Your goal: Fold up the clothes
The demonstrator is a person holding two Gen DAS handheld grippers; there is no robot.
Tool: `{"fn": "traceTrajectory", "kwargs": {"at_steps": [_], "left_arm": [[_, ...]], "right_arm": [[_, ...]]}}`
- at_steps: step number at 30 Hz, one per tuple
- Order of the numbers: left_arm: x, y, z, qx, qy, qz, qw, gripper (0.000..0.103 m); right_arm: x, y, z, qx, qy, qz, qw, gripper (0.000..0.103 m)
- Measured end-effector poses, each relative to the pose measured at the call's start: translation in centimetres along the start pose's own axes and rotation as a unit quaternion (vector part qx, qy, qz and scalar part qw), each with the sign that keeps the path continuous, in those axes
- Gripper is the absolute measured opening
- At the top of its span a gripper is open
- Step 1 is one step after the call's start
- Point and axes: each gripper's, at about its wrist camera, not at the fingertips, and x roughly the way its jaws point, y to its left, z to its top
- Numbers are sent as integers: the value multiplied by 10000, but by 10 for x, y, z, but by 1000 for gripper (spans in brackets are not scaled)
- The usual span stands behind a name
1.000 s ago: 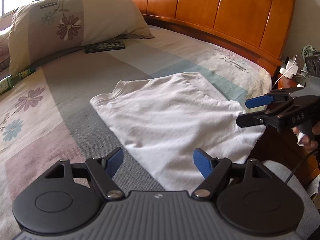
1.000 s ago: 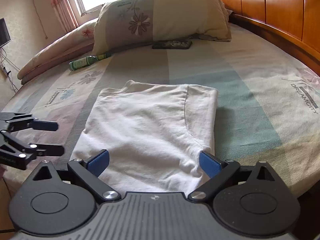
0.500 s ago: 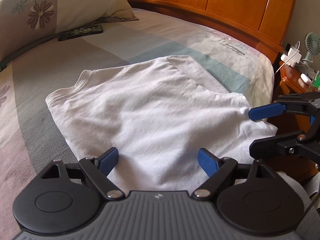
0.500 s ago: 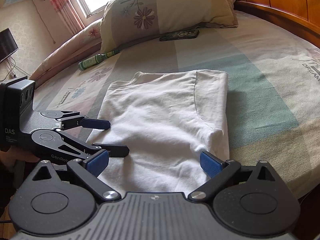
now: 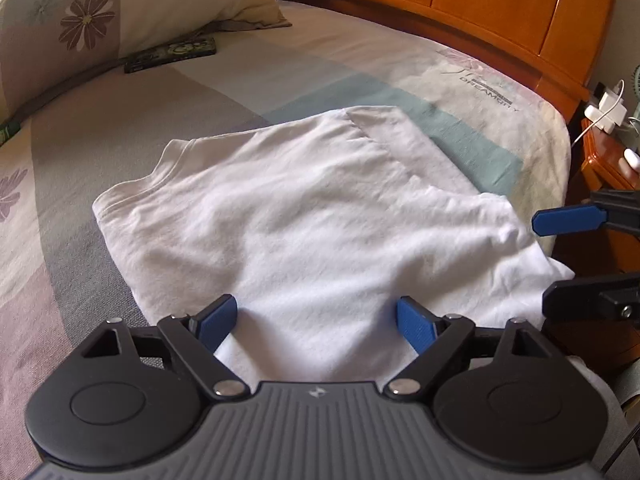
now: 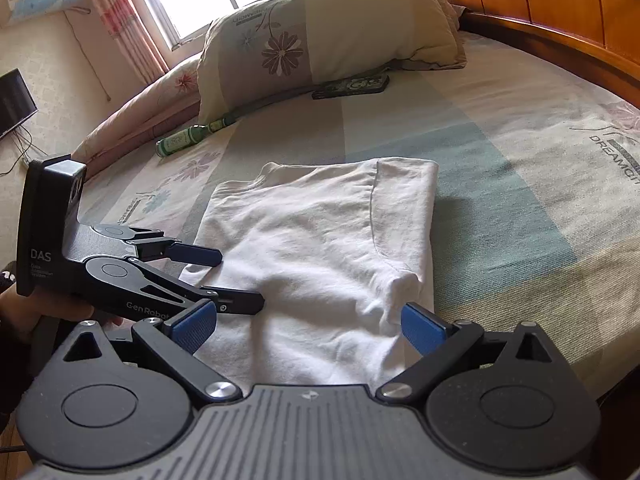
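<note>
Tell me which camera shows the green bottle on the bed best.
The right wrist view: the green bottle lies whole on the bedspread beside the pillow. The left wrist view catches only a green sliver at its left edge.

White shirt (image 5: 312, 224), floral pillow (image 6: 320, 36), blue-padded tongs (image 5: 316, 324)
</note>
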Motion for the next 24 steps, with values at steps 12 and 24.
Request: {"fn": "traceTrajectory", "kwargs": {"at_steps": [12,24], "left_arm": [[-29,22,5,-524,-473,-32,9975,87],[-36,50,-15,-1213,-572,-472,9898,87]], "right_arm": [[15,6,24,-85,-137,151,9998,103],[14,-35,35,570,-136,479,9971,103]]}}
